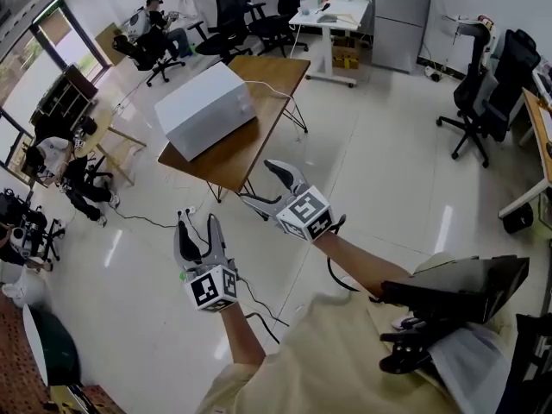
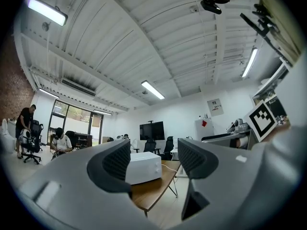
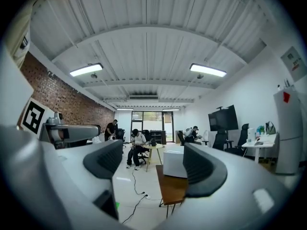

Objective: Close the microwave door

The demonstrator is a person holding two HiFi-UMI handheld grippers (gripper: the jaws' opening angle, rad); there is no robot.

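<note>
Floor (image 1: 371, 171) beneath two parted, empty claws (image 1: 197, 222) (image 1: 257, 181)

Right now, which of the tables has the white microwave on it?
The brown wooden table in the middle of the floor: the microwave sits on it. The white desk behind holds only small clutter.

White microwave (image 1: 205, 109) on wooden table (image 1: 252, 147)

An open-plan office, perhaps a lab, is indicated by wheeled chairs (image 1: 474, 93), a cluttered white counter (image 1: 345, 17), a large screen (image 2: 151, 130) and ceiling strip lights (image 3: 207, 70).
</note>
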